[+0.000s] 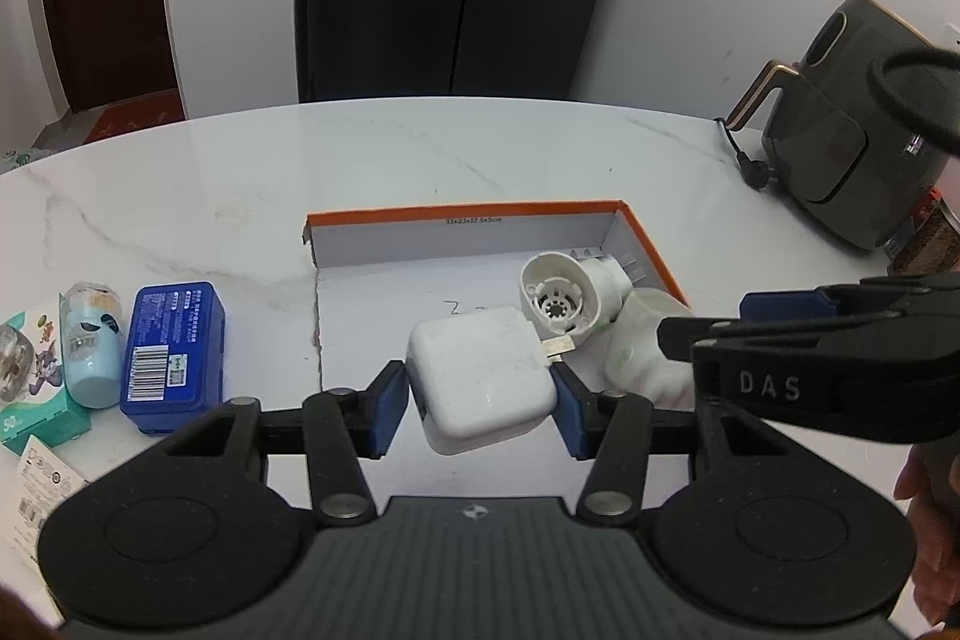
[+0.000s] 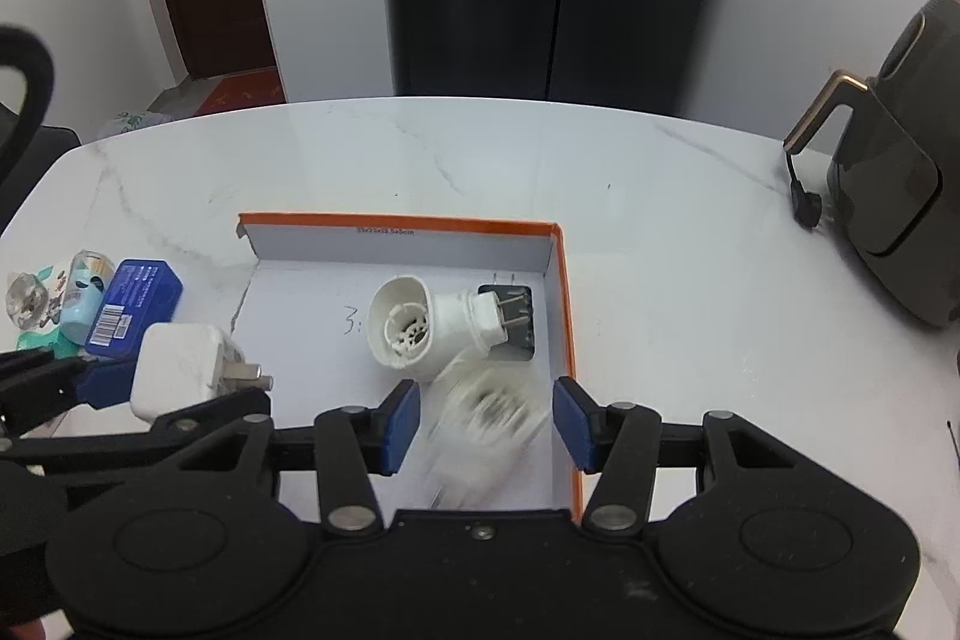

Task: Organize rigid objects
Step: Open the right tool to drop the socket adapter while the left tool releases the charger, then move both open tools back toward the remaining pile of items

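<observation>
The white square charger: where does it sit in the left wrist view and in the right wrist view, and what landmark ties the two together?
Left wrist view: the white square charger is at lower centre, clamped between the left gripper pads.
Right wrist view: the same charger is at the left edge, over the box's open left side.
Shared landmark: the orange-rimmed box, with the round white plug adapter inside.

soft even light - fisheye edges, one motion-blurred patch

Left gripper (image 1: 480,400) jaws clamped on a load; right gripper (image 2: 486,421) jaws parted, both angled downward.
</observation>
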Tool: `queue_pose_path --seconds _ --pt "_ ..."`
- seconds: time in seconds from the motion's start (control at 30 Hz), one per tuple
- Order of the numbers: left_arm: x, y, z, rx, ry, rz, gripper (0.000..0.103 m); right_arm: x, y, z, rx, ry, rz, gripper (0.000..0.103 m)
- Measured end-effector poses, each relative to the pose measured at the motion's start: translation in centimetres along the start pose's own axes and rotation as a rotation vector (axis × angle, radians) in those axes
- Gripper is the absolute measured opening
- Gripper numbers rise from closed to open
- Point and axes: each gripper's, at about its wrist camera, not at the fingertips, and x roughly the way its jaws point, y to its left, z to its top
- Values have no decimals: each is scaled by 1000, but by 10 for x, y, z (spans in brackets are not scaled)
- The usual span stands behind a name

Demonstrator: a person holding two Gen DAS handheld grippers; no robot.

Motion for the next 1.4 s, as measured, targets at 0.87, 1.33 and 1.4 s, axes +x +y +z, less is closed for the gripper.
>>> queue_pose_path --seconds 0.87,1.33,1.4 --pt "-13 -11 2 1 8 -18 81 -57 -21 -24 76 -86 -7 69" --pt "-83 40 -36 -92 -21 112 88 -74 34 -49 24 -66 72 74" --pt "-90 49 -42 -111 -22 125 88 -76 45 -51 5 -66 85 74"
